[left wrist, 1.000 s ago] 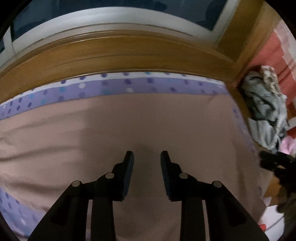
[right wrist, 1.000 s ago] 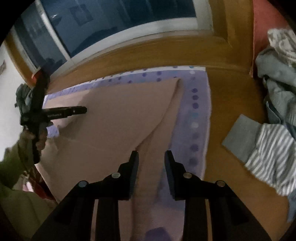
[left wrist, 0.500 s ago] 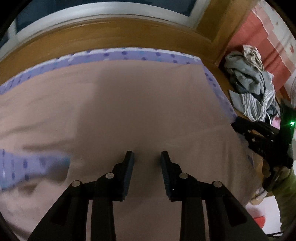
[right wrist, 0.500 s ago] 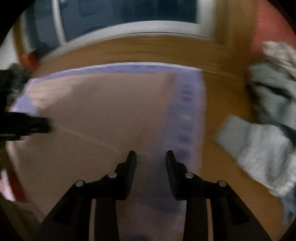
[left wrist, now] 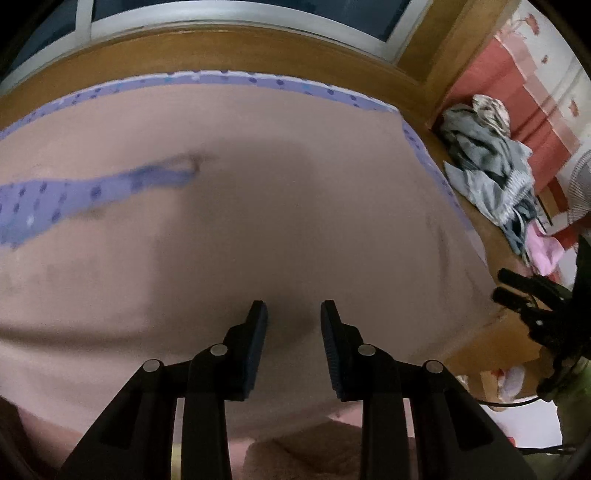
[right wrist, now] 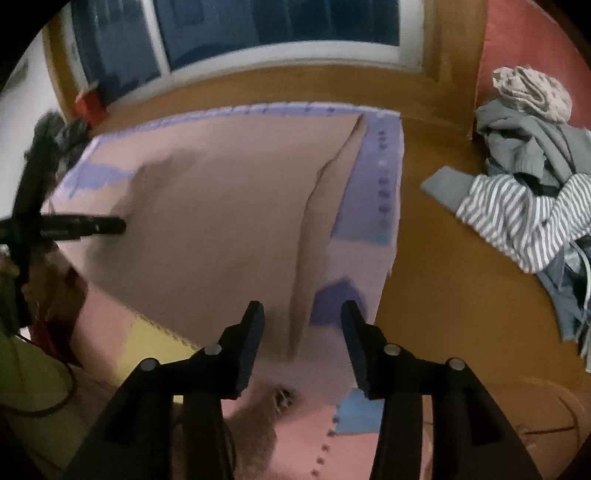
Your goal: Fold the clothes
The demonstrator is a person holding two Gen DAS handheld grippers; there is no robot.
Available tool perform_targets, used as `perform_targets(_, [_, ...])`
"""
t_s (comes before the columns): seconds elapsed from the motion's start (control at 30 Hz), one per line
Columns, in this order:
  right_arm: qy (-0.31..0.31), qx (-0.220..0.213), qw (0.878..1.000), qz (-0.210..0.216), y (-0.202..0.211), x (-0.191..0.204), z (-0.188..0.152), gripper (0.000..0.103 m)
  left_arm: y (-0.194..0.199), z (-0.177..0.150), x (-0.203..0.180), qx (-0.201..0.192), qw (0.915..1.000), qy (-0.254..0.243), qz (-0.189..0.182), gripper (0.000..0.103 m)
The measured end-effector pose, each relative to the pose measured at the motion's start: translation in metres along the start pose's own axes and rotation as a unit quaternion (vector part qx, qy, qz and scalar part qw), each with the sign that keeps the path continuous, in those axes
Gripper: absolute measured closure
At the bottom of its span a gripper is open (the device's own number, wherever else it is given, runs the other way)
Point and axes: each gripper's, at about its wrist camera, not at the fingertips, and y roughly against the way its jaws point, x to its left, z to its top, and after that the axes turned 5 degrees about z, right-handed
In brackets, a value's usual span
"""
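Pinkish-brown garment (left wrist: 295, 206) covers the wooden platform (right wrist: 443, 280) below the window (right wrist: 280, 29), clothes pile (right wrist: 532, 192) at 3 o'clock; left gripper (left wrist: 294, 314) fingers apart and empty, right gripper (right wrist: 303, 314) fingers opening, empty.

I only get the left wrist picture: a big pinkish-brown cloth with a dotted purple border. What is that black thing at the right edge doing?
Observer: That is the right gripper. Its jaws are opening above the cloth, gripping nothing.
Operator: Does the cloth lie flat over there?
Observer: No, a long raised crease runs toward its far corner.
Operator: And the pile of clothes?
Observer: A grey-and-white striped garment lies at its front, on the wooden surface.
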Motion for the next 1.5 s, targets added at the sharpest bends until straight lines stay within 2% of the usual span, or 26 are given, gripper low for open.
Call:
perform_targets(0.13, [0.037, 0.008, 0.999, -0.016, 0.007, 0.017, -0.019, 0.055, 0.008, -0.027, -0.022, -0.013, 0.9994, -0.033, 0.006, 0.074])
perform_targets(0.23, [0.134, 0.008, 0.989, -0.062, 0.009, 0.034, -0.027, 0.055, 0.011, -0.039, -0.039, -0.004, 0.9989, -0.048, 0.004, 0.074])
perform_targets(0.33, [0.245, 0.014, 0.966, -0.085, 0.006, 0.054, -0.033, 0.052, 0.01, -0.044, -0.056, -0.001, 0.9985, -0.055, 0.003, 0.073])
perform_targets(0.47, [0.346, 0.011, 0.933, -0.096, -0.011, 0.07, -0.033, 0.052, 0.006, -0.046, -0.071, 0.003, 0.999, -0.04, 0.018, 0.073])
perform_targets(0.6, [0.443, -0.019, 0.89, -0.11, -0.022, 0.083, -0.039, 0.052, 0.011, -0.053, -0.079, -0.002, 0.9986, -0.033, 0.041, 0.073])
perform_targets(0.7, [0.486, -0.03, 0.867, -0.105, -0.026, 0.086, -0.039, 0.051, 0.015, -0.06, -0.082, -0.006, 0.9982, -0.023, 0.055, 0.072])
perform_targets(0.83, [0.535, -0.023, 0.841, -0.079, -0.023, 0.085, -0.047, 0.051, 0.015, -0.068, -0.081, -0.003, 0.9978, -0.002, 0.067, 0.072])
perform_targets(0.97, [0.571, -0.019, 0.817, -0.085, -0.03, 0.081, -0.06, 0.053, 0.014, -0.071, -0.084, -0.019, 0.9973, 0.011, 0.071, 0.072])
perform_targets(1.03, [0.571, -0.02, 0.817, -0.079, -0.032, 0.081, -0.058, 0.067, 0.019, -0.074, -0.093, -0.052, 0.9928, -0.021, 0.106, 0.072])
perform_targets(1.1, [0.557, -0.009, 0.829, -0.047, -0.029, 0.08, -0.053, 0.096, 0.023, -0.077, -0.104, -0.078, 0.9823, -0.07, 0.155, 0.072])
perform_targets(1.17, [0.54, -0.03, 0.84, -0.034, -0.018, 0.081, -0.046, 0.097, 0.024, -0.079, -0.11, -0.09, 0.973, -0.094, 0.191, 0.072])
perform_targets(1.27, [0.502, -0.038, 0.864, -0.004, -0.003, 0.075, -0.026, 0.097, 0.028, -0.075, -0.102, -0.1, 0.9741, -0.056, 0.195, 0.072])
perform_targets(1.33, [0.477, -0.04, 0.878, 0.017, 0.006, 0.071, -0.013, 0.097, 0.033, -0.07, -0.099, -0.117, 0.9693, -0.043, 0.212, 0.072])
perform_targets(1.43, [0.452, -0.041, 0.89, 0.039, 0.013, 0.067, 0.002, 0.097, 0.042, -0.067, -0.103, -0.153, 0.9555, -0.07, 0.242, 0.072])
perform_targets(1.5, [0.446, -0.043, 0.893, 0.045, 0.016, 0.065, 0.008, 0.097, 0.042, -0.066, -0.108, -0.16, 0.9511, -0.098, 0.246, 0.072])
